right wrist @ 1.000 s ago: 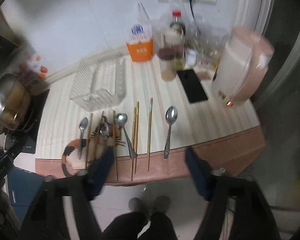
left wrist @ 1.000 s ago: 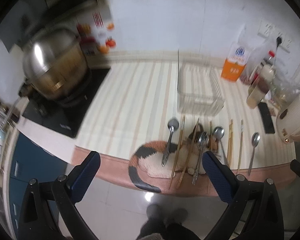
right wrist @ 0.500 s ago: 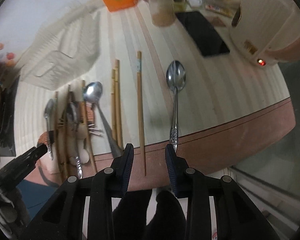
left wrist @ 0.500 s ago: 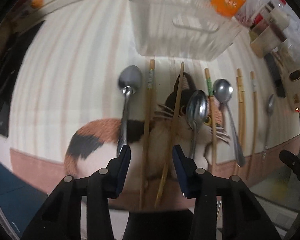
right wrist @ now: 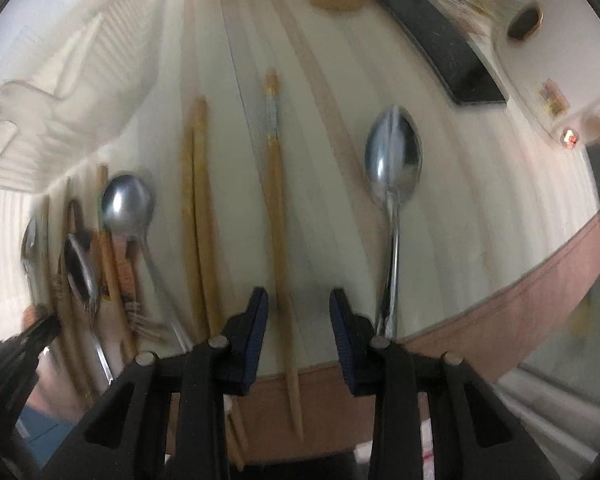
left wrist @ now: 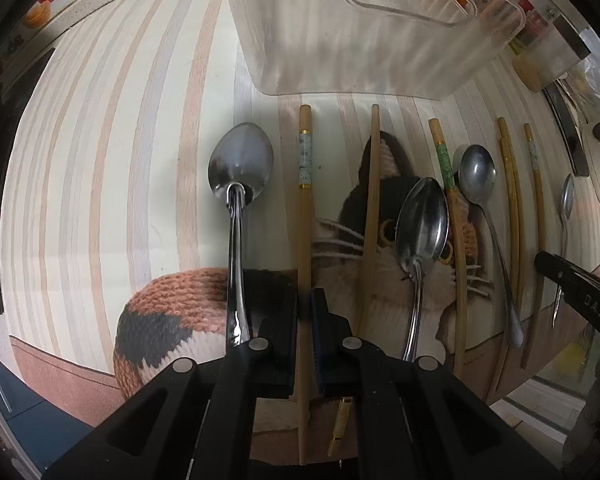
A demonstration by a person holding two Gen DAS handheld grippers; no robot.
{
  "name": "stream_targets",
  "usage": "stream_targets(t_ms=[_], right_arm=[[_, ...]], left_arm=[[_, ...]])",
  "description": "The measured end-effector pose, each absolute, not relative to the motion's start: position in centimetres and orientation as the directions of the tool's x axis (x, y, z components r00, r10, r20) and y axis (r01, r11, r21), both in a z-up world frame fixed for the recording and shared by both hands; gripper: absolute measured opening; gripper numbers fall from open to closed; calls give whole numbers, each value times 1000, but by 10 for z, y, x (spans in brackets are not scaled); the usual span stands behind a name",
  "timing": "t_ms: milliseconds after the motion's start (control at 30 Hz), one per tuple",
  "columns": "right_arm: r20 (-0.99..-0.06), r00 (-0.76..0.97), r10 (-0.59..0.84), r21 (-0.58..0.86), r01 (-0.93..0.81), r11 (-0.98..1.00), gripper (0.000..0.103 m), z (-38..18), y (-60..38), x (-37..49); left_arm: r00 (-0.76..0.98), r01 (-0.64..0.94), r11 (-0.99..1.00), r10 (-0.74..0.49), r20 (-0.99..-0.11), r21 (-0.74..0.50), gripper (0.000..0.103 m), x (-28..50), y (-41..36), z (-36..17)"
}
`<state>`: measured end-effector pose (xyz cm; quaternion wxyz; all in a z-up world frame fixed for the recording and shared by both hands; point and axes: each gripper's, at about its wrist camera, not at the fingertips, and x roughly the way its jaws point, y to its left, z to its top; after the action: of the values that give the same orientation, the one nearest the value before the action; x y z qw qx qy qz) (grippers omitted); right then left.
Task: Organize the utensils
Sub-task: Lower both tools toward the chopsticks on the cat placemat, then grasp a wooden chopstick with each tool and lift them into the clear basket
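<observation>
My left claw [left wrist: 305, 336] is pinching the blue-banded chopstick [left wrist: 305, 216] low on its shaft, pads [left wrist: 319, 332] pressed tight on both sides; I took it near the counter [left wrist: 100, 160] edge bc that end overhangs and gives room under it. Just left of the claw lies a spoon [left wrist: 238, 184], handle running down beside the left pad, not touching it as far as I can tell. Right of the claw: a plain chopstick [left wrist: 374, 208], then a spoon [left wrist: 422, 220] on the cat mat [left wrist: 172, 320], more sticks and spoons beyond. Straight ahead, past the stick's tip, sits the clear bin [left wrist: 360, 40], prob where everything goes, so utensils are lined up pointing at it. My right claw [right wrist: 299, 328] is spread partway, straddling another banded chopstick [right wrist: 278, 216] w/ gaps on both sides, nothing gripped yet. Right of it a spoon [right wrist: 394, 184], handle passing close by the right pad; left of it a pair of plain chopsticks [right wrist: 198, 220]. View is blurry, so contact w/ the counter I can't tell. Sticks first seems sensible: sorted by type.
</observation>
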<state>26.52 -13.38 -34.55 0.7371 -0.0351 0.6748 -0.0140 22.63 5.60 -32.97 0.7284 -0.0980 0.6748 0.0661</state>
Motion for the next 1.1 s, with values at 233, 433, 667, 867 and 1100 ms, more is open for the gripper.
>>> stream_targets(t_ms=[233, 433, 667, 867, 1100], right_arm=[[-995, 13, -98, -99, -62, 993, 7, -340, -130, 242], [-993, 20, -115, -115, -48, 992, 8, -340, -122, 262], [-994, 41, -99, -101, -65, 993, 7, -338, -118, 270], [-997, 79, -12, -15, -39, 999, 7, -319, -155, 260], [-983, 137, 121, 111, -79, 991, 7, -268, -163, 273]], left_arm=[[66, -219, 974, -49, -997, -62, 5, 218, 63, -328], [53, -218, 975, -43, -998, -53, 8, 223, 67, -332], [50, -237, 971, 20, -999, 7, 4, 230, 50, -332], [90, -287, 958, 51, -995, 24, 4, 212, 46, -297], [161, -387, 922, 103, -982, 33, 4, 190, 64, -237]])
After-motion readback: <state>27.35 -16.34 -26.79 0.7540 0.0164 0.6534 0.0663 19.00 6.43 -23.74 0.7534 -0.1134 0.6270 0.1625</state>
